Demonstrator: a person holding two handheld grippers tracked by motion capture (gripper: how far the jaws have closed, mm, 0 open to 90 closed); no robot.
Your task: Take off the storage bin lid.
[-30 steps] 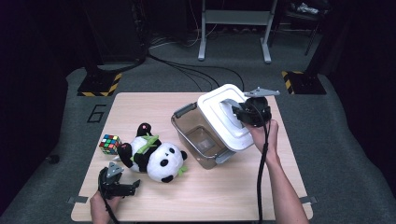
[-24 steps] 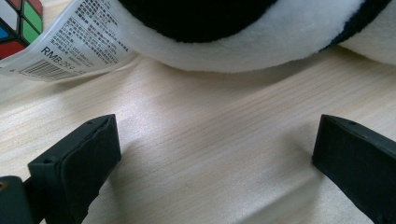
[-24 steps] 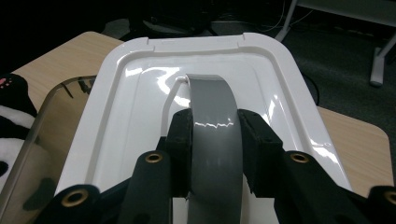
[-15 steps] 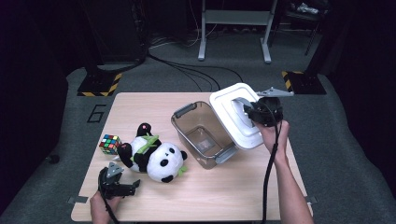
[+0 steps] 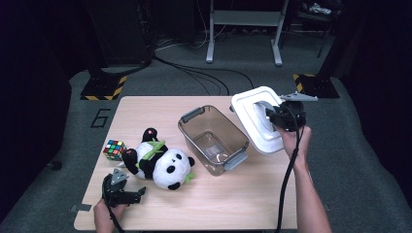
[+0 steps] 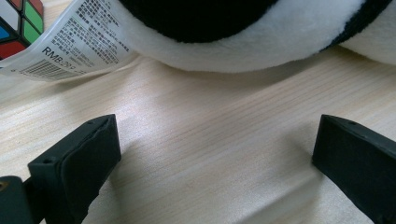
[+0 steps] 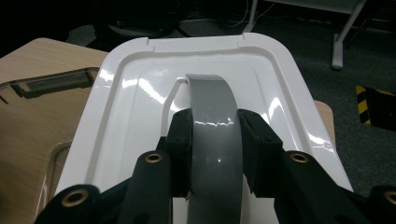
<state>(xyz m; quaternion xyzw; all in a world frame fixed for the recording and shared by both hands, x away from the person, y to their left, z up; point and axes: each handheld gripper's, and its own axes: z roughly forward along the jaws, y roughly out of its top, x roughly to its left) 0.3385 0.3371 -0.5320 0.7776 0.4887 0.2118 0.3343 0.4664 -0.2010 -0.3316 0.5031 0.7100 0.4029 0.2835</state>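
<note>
One lid (image 5: 255, 119) lifted clear: your right gripper (image 7: 215, 140) clamps its grey handle (image 7: 215, 126); set it down beside the bin (image 5: 214, 139). Left gripper (image 5: 121, 187) waits, jaws wide.

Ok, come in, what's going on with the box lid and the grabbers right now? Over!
Right gripper shut on white lid's grey handle, lid off the bin. Left gripper open by the panda. Nothing blocking.

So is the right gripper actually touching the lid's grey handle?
Touching. In the right gripper view, the right gripper has both black pads pressed against the sides of the grey handle on the white lid.
</note>
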